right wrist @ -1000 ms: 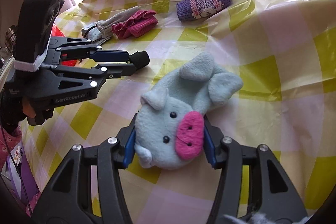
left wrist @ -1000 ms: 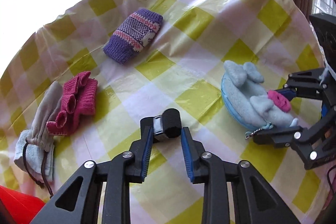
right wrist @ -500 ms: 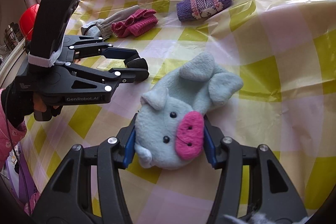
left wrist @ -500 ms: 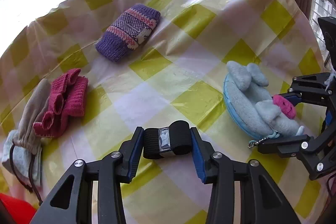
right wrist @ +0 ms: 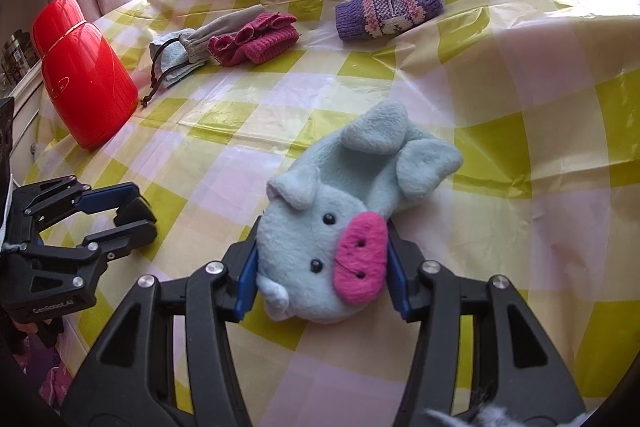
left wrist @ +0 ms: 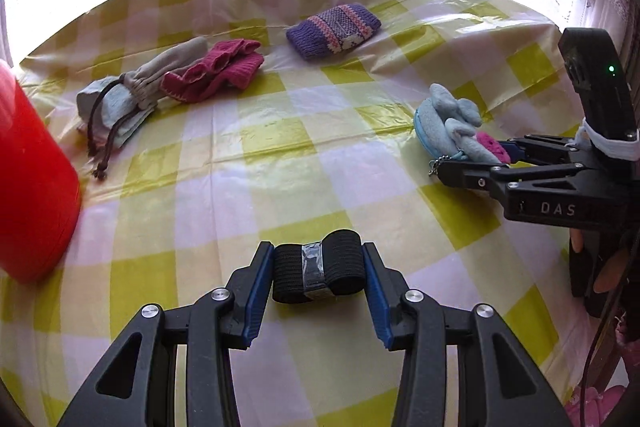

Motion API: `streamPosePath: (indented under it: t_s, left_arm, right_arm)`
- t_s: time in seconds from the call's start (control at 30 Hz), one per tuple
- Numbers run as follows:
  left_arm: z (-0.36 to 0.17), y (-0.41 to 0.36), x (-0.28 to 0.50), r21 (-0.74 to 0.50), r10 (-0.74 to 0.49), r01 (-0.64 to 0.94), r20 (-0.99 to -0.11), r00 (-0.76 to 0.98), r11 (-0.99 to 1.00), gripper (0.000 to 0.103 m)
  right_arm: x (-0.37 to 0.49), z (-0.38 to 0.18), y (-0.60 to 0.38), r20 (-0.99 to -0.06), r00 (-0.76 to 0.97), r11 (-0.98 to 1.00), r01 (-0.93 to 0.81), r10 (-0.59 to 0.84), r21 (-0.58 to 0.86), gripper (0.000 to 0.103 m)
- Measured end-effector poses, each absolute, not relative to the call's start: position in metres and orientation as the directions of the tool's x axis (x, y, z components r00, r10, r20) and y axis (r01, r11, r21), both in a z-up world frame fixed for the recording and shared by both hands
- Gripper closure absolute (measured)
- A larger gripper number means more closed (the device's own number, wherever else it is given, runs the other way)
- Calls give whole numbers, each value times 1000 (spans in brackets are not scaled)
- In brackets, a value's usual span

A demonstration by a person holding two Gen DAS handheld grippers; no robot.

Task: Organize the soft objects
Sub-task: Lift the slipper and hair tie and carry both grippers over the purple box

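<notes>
Left gripper (left wrist: 318, 277) clamps a black roll (left wrist: 318, 271), right gripper (right wrist: 322, 267) a plush pig (right wrist: 332, 223); flask (right wrist: 80, 67), pouch (left wrist: 120, 99), mitts (left wrist: 216, 71) beyond.

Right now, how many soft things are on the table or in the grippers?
5. A black roll in the left gripper, a plush pig in the right gripper, and a drawstring pouch, pink knit and purple knit farther back. Nothing seems hidden.

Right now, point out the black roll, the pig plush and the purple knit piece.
black roll (left wrist: 318, 273), left wrist view, on its taped middle.
pig plush (right wrist: 312, 239), right wrist view, on its face.
purple knit piece (right wrist: 390, 9), right wrist view, on its patterned middle.
</notes>
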State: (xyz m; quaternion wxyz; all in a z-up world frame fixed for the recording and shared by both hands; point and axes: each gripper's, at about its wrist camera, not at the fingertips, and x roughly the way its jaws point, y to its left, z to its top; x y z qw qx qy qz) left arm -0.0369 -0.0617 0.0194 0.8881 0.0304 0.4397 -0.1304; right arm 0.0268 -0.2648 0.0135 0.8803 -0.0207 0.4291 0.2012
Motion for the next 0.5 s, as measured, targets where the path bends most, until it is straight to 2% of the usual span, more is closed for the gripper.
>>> streamPosePath:
  t_s: [0.27, 0.37, 0.5]
  left_arm:
    - [24, -26, -85, -54, -143, 166, -794, 592, 985, 58]
    - [33, -13, -106, -22, -84, 103, -761, 643, 994, 58]
    - [63, 2, -134, -22, -54, 52, -665, 745, 998, 58]
  right_arm:
    - [-36, 25, -246, -761, 541, 911, -381, 357, 156, 50]
    - [-67, 50, -234, -682, 609, 892, -426, 405, 150, 50]
    - [-103, 91, -220, -539, 727, 890, -443, 426, 105, 50]
